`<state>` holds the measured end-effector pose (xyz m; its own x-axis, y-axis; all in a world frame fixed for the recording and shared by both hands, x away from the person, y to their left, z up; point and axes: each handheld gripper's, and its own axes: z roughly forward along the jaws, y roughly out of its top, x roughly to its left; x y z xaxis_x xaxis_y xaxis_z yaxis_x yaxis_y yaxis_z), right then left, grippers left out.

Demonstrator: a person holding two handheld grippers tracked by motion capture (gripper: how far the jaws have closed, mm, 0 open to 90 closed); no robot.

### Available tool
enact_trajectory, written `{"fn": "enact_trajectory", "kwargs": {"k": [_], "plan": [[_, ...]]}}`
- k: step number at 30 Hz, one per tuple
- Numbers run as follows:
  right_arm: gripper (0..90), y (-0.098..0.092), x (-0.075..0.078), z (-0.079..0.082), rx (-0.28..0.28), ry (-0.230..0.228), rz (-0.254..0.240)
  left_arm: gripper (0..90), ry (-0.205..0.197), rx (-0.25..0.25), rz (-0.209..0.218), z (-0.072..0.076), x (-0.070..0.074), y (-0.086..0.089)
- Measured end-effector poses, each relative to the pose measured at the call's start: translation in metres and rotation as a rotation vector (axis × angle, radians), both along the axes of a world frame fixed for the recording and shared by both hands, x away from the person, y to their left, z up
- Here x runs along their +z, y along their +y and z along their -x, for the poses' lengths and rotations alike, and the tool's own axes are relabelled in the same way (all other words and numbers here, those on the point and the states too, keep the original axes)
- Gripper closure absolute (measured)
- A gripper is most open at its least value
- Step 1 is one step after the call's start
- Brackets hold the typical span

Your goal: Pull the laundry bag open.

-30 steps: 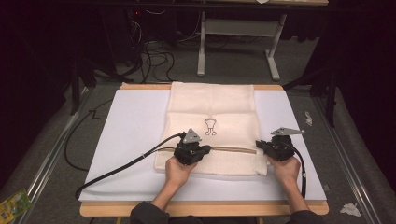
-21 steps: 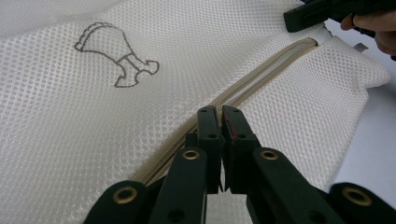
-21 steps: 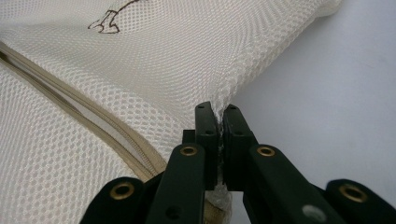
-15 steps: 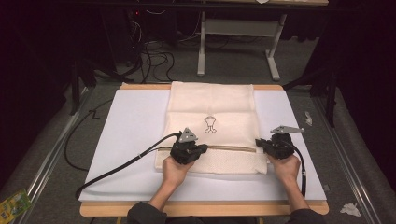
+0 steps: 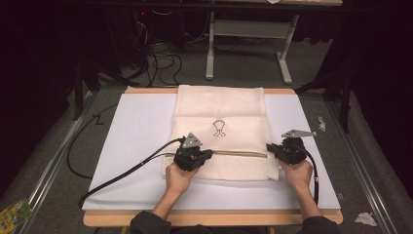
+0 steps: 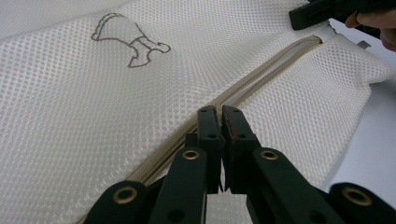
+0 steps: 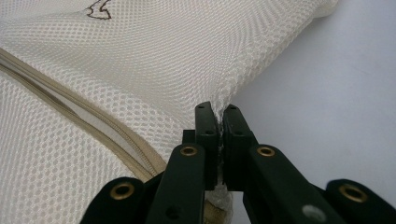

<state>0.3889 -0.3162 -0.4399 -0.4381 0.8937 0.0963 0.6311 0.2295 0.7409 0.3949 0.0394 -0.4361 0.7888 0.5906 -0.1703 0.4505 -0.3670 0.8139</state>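
A cream mesh bag (image 5: pixel 221 105) with a small embroidered dress figure (image 5: pixel 219 127) lies flat on a white board (image 5: pixel 141 122). A beige zipper (image 5: pixel 238 153) runs across its near part. My left gripper (image 5: pixel 210 154) sits on the zipper line toward the bag's left side. In the left gripper view it (image 6: pixel 220 112) is shut right on the zipper (image 6: pixel 275 58), and whatever it pinches is hidden between the pads. My right gripper (image 5: pixel 269 148) is at the bag's right edge. In the right gripper view it (image 7: pixel 218 109) is shut on a pinch of mesh (image 7: pixel 224 88) beside the zipper (image 7: pixel 70 100).
The board rests on a wooden table (image 5: pixel 209 219). A black cable (image 5: pixel 122 173) trails from the left gripper across the board's near left. Behind the table stand a metal desk frame (image 5: pixel 287 73) and tangled cables (image 5: pixel 156 53). Scraps of litter (image 5: pixel 14 212) lie on the floor.
The left gripper has slid a little to the left along the zipper. The right gripper and the bag's right edge have stayed put.
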Motion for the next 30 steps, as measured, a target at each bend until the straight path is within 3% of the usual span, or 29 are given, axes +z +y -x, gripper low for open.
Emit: {"fn": "enact_trajectory", "kwargs": {"k": [30], "plan": [[88.3,-0.001,-0.002,-0.002,-0.004,0.007,0.005,87.3,-0.002,0.064,0.005,-0.001,0.002,0.034]]}}
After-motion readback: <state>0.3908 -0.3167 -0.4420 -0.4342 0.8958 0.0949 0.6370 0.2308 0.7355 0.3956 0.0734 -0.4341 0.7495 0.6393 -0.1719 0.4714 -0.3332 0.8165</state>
